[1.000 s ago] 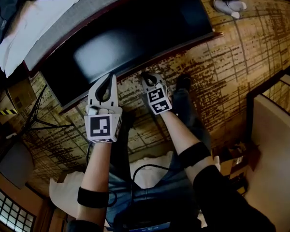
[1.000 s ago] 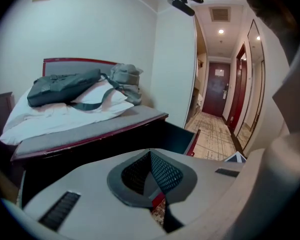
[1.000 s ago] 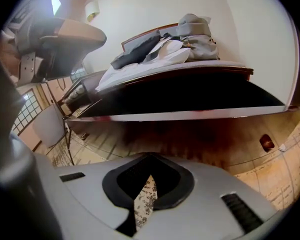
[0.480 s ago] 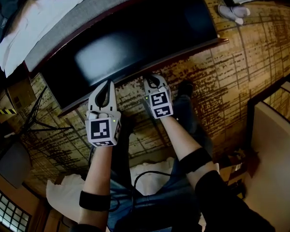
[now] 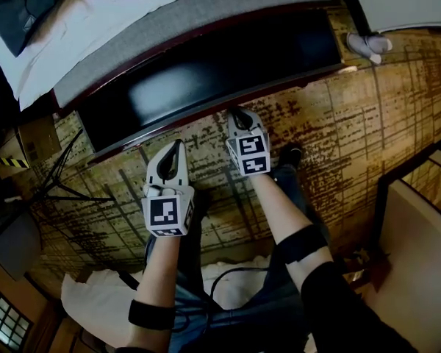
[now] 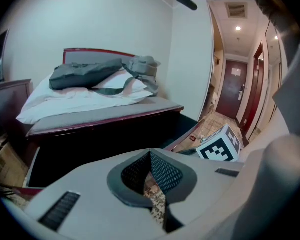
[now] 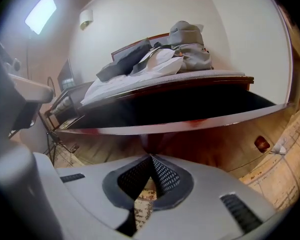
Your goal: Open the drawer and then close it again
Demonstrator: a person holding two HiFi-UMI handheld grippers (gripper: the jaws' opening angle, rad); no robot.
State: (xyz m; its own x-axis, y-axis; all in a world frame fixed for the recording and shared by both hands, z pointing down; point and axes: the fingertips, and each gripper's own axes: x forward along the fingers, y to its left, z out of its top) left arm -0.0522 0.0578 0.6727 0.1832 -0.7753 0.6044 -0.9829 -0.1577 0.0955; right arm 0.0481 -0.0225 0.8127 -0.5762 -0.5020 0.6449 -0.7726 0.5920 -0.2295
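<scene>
Looking down on an under-bed drawer [image 5: 228, 72] standing open from beneath the bed [image 5: 169, 24], dark inside, closed off by a reddish front rail [image 7: 190, 124]. Holding the right tongs [image 5: 239, 113] pressed together on nothing, tips right at that rail near its middle, whether touching or not being hard to say. Holding the left tongs [image 5: 178, 145] likewise pinched shut and empty, tips just short of the rail, over the patterned floor [image 5: 367, 145].

Against a second ago: showing less dark interior between rail and mattress edge, so sitting further in under the bed. Keeping the right tongs at the rail as before. Hanging the left tongs back on the floor side, where earlier overlapping the rail.

From the left gripper view, seeing the right tongs' marker cube [image 6: 220, 145] off to the right, and white bedding [image 6: 75, 104] with a grey garment [image 6: 100, 71] heaped on the bed.
</scene>
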